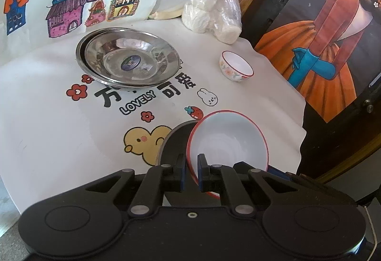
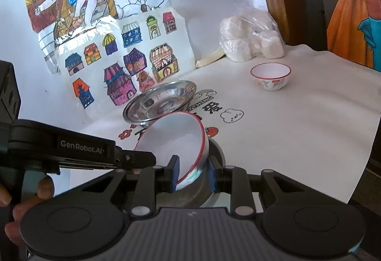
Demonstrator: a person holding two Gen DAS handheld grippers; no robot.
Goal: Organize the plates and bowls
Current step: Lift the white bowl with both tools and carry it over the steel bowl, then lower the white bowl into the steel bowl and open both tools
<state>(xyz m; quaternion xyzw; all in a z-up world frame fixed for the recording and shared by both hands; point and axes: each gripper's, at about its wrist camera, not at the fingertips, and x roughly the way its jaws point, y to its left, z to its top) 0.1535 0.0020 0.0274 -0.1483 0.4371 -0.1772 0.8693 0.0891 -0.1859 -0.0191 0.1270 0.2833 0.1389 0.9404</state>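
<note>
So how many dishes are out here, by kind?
Red-rimmed white bowls: 2, the large bowl and the small bowl
Stacked steel plates: 2
Grey metal dish under the large bowl: 1
Total: 5

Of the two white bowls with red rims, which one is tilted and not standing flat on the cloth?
The large plain bowl, tilted and held at its rim by the left hand-held gripper. The small flowered bowl stands upright, alone, farther back.

surface: printed white cloth (image 1: pixel 47 130) — on it: stacked steel plates (image 1: pixel 128 58) | small floral bowl (image 1: pixel 235 69) | bagged white rolls (image 1: pixel 212 13)
</note>
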